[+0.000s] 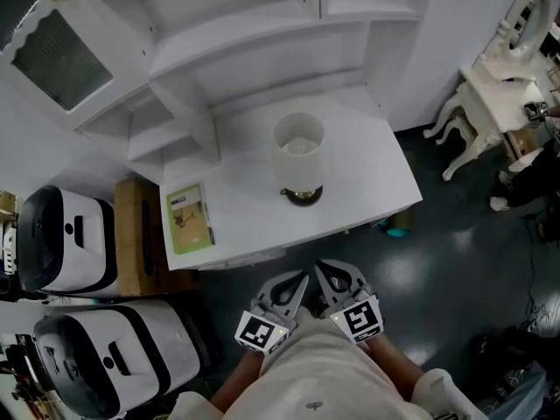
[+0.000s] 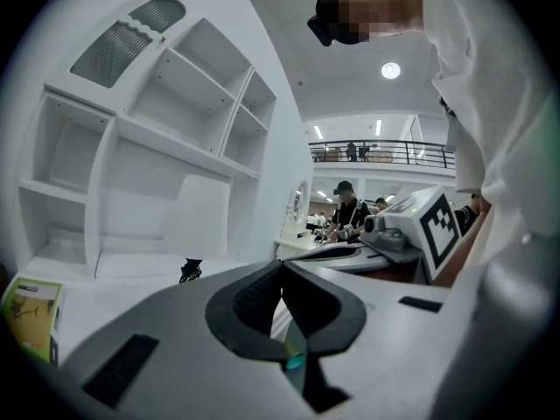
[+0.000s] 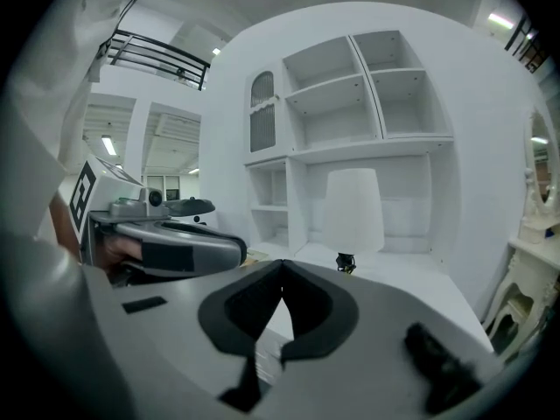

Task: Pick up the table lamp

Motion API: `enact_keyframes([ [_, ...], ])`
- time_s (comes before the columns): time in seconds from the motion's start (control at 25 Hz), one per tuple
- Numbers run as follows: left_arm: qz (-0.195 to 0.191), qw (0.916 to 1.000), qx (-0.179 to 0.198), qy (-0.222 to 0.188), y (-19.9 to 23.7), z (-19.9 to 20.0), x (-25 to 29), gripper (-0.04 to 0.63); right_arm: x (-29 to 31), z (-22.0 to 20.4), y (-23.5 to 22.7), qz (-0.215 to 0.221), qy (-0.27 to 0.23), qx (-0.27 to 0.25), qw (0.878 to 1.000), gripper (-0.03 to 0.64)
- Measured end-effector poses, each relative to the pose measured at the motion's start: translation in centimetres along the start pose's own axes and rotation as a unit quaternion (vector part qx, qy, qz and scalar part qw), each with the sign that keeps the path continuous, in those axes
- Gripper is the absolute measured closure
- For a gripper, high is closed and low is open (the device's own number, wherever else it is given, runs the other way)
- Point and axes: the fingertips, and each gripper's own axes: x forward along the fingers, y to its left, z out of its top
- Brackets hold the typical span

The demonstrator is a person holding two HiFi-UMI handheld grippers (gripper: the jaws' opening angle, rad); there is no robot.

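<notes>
Grey left tongs (image 2: 282, 264) and right tongs (image 3: 282, 266) stand closed, apart from table lamp (image 1: 299, 157).

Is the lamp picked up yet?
Not yet. Nothing looks done: the table lamp stands on the white desk, untouched. In hand: nothing; the left gripper and right gripper are shut and empty, short of the desk. To do: reach, open, grip, lift.

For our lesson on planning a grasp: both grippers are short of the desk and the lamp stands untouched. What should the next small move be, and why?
Probably open the fingers of the right gripper and bring it forward toward the table lamp with the white shade and dark round base. Both it and the left gripper are shut, empty and short of the white desk.
</notes>
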Motion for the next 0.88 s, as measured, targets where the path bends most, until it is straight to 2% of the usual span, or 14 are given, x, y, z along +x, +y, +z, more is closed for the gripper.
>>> enact_keyframes([
  [0.44,0.043,0.9989,-0.006,0.019,2.2,-0.4,4.0,0.586,1.7,-1.4,-4.3,0.021,0.007,0.019,1.000,0.606],
  [0.6,0.044,0.9990,-0.008,0.003,3.5,0.1,4.5,0.586,2.9,-1.7,-5.2,0.014,0.003,0.019,1.000,0.606],
  [0.88,0.034,0.9994,-0.009,0.006,7.1,-1.0,5.1,0.584,5.1,-2.8,-5.8,-0.008,0.016,0.019,1.000,0.606],
])
